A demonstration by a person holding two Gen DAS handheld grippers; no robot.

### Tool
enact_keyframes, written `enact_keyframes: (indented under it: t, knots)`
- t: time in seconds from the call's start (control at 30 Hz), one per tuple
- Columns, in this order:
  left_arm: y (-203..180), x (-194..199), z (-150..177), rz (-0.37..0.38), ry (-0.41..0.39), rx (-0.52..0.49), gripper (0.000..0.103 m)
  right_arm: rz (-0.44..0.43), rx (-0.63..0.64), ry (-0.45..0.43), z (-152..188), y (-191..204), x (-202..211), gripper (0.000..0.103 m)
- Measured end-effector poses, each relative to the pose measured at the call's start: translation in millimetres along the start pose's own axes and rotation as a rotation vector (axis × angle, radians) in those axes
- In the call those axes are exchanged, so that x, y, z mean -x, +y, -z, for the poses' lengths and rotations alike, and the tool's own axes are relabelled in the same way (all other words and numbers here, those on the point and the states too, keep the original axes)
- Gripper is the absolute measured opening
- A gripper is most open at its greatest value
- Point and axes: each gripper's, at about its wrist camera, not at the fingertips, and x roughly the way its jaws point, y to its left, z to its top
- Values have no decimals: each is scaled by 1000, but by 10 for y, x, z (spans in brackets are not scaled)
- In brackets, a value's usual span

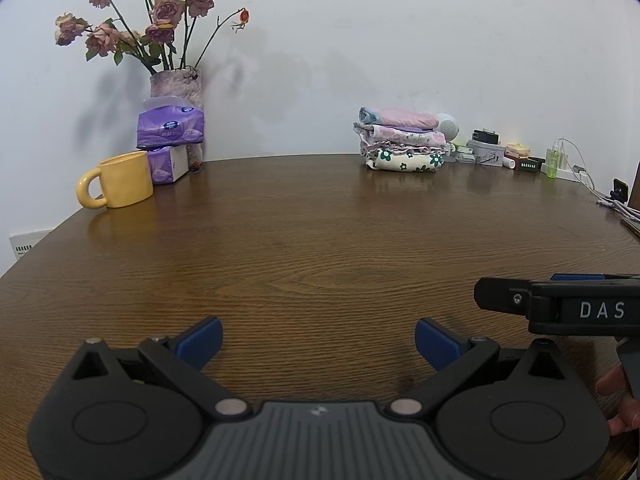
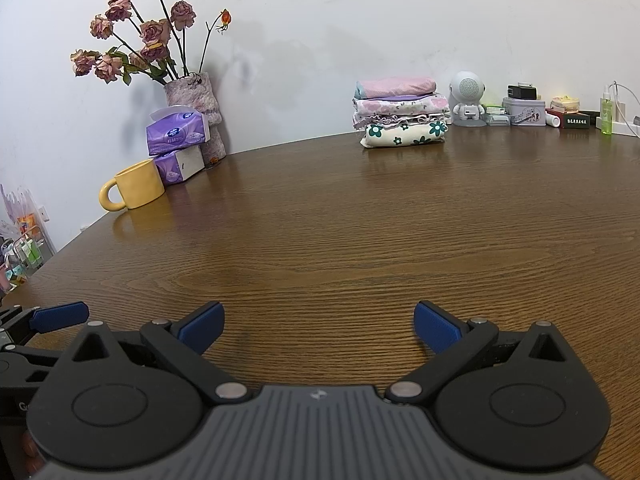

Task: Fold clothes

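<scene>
Resting folded by the wall, the clothes stack [image 2: 400,114] lies long side along the table [image 2: 320,240] edge; left gripper [image 1: 318,338] and right gripper [image 2: 318,322] gape, empty.

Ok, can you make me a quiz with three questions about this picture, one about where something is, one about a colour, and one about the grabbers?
1. Where is the stack of folded patterned clothes?
A. at the far edge of the brown wooden table, by the wall
B. between the grabber fingers
C. inside the mug

2. What colour is the round ceramic mug?
A. blue
B. yellow
C. green

3. How are the left gripper and right gripper?
A. both shut on cloth
B. one open, one shut
C. both open and empty

Answers: 1 A, the stack sits near the wall. 2 B, the mug is plainly yellow. 3 C, bare wood shows between each pair of blue pads.
</scene>
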Motion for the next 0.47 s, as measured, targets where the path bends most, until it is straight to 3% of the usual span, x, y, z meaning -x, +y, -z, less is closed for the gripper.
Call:
enact_keyframes:
  t: [0.47]
  knots:
    - [3, -11, -9, -10, 10, 9, 102, -2, -2, 3, -4, -4, -2, 103]
